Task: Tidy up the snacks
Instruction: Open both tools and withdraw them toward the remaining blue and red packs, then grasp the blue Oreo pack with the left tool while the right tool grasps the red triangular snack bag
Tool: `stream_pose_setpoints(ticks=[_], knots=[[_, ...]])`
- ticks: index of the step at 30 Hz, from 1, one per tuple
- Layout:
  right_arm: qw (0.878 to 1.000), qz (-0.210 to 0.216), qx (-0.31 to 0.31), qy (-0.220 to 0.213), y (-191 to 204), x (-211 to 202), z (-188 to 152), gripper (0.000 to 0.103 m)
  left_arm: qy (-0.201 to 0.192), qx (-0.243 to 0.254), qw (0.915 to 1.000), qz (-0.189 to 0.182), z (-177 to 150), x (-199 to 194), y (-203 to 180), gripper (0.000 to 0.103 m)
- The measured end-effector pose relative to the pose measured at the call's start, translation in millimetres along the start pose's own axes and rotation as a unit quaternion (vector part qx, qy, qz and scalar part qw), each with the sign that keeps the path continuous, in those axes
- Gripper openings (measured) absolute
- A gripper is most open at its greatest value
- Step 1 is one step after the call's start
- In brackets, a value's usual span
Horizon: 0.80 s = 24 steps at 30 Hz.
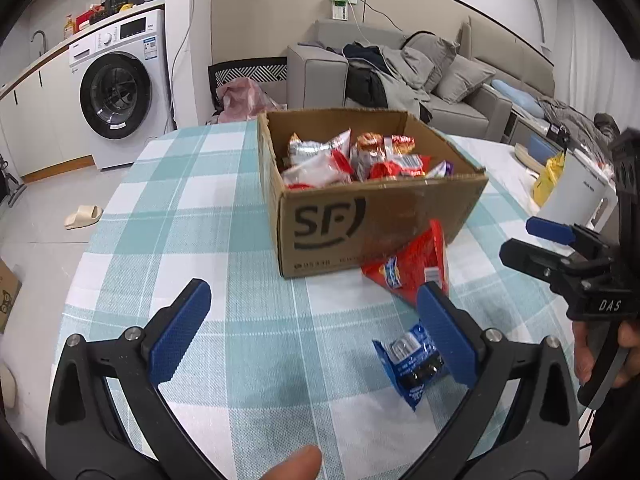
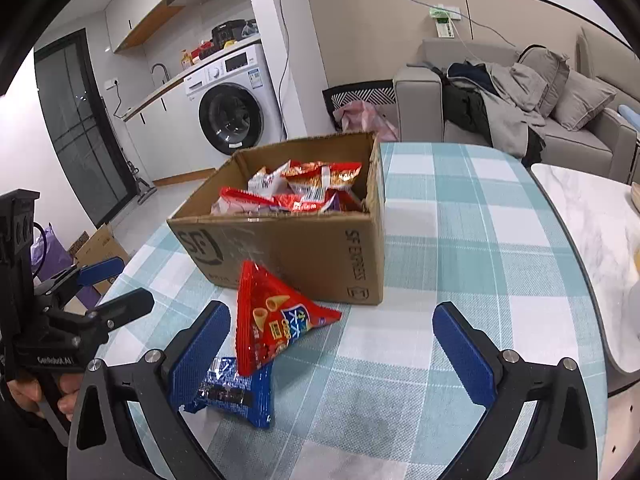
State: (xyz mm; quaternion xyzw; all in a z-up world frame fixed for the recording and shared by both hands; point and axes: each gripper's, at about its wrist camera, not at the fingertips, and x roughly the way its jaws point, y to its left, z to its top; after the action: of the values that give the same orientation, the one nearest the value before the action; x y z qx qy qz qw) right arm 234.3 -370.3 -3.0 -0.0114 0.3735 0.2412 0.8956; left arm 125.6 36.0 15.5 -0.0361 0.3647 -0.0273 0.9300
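We judge the packing nearly done: the cardboard box [image 2: 304, 248] on the checked desk [image 2: 460, 216] already holds many packets, and two remain outside it. The red cone-snack bag [image 2: 276, 320] leans against the box's front wall; the blue packet [image 2: 240, 392] lies just in front of that bag. Our left tool [image 1: 316, 328] and right tool [image 2: 332, 352] both gape, holding nothing. Next we close on a packet and lift it over the box's rim (nothing blocks the approach). A white kettle [image 1: 576, 188] stands well to the right of the box.

I see a washer [image 1: 116, 92] under a counter [image 1: 48, 50] at left. A grey sofa [image 1: 440, 76] heaped with clothes lines the beige wall [image 1: 260, 12].
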Motion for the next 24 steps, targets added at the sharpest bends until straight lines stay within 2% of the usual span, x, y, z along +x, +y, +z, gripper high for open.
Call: stream_pose_setpoints(ticks=[11, 24], knots=[[0.999, 0.004, -0.008, 0.039, -2, 16, -9, 0.103, 0.035, 0.003, 0.9992, -0.016, -21, 20, -8, 0.102], [0.996, 0.039, 0.023, 0.081, 3, 50, -12, 0.103, 0.064, -0.005, 0.9977, -0.019, -33, 40, -3, 0.102]])
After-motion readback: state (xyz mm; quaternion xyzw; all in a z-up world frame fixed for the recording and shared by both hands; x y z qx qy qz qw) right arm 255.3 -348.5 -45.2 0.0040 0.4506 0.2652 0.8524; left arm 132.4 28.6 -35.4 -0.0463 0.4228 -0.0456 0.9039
